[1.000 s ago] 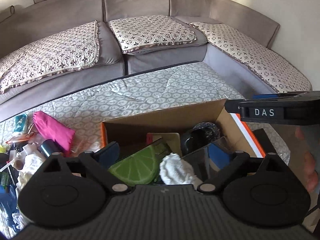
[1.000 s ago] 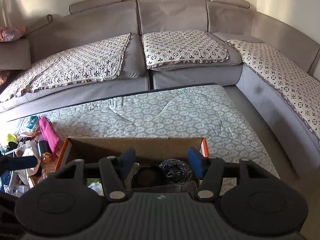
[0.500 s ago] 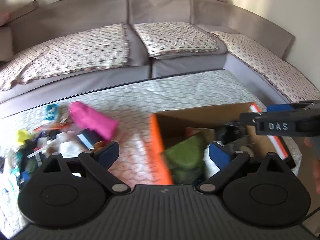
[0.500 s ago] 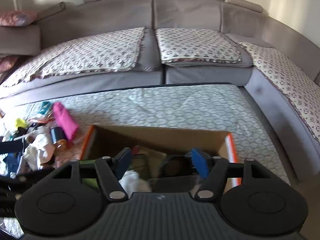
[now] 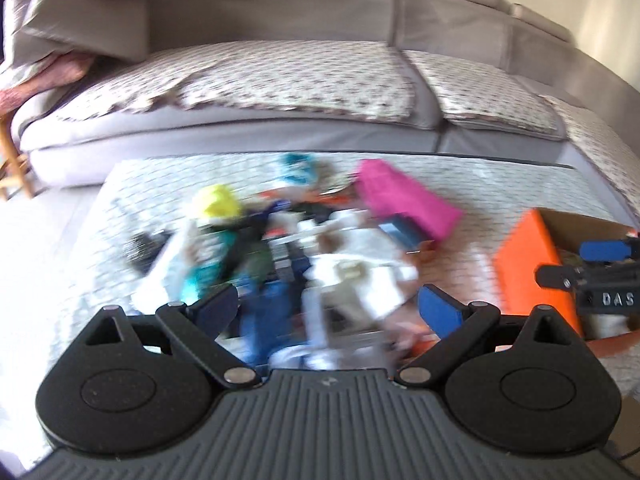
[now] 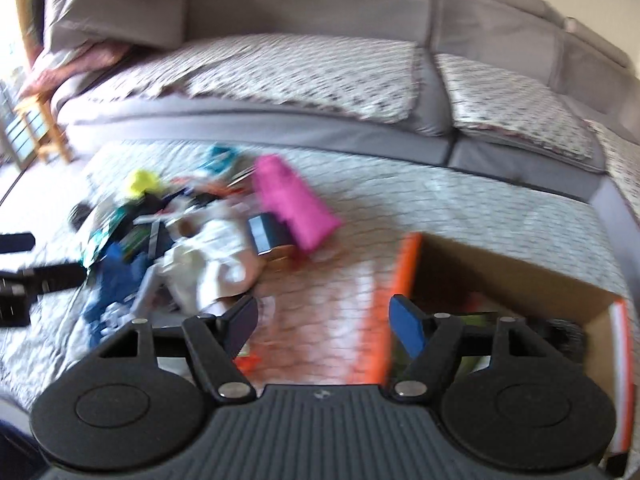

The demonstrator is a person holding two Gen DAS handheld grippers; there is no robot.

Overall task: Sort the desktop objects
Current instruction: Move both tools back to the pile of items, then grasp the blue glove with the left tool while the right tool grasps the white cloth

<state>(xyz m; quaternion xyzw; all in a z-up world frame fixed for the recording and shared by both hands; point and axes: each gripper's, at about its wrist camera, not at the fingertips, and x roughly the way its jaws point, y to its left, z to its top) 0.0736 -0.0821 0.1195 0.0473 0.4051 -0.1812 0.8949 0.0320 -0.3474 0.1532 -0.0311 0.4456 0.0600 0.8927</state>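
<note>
A blurred heap of small objects lies on the quilted table: a pink pouch [image 5: 404,200] [image 6: 292,204], a yellow item [image 5: 218,200] [image 6: 142,182], white cloth [image 5: 360,272] [image 6: 212,264], blue items [image 5: 264,320]. My left gripper [image 5: 328,308] is open and empty, just above the heap. An orange cardboard box [image 5: 528,264] [image 6: 396,276] stands to the right. My right gripper [image 6: 324,320] is open and empty, above the bare table between the heap and the box; it also shows at the right edge of the left wrist view [image 5: 600,264].
A grey sofa [image 5: 320,12] with patterned covers wraps around the far side of the table [image 6: 480,208]. A wooden stool [image 6: 36,128] stands at the far left. The box holds several items, mostly hidden.
Both grippers have swung left, away from the box and toward the heap. The heap now sits in the middle of the left wrist view. Both stay open and empty.
</note>
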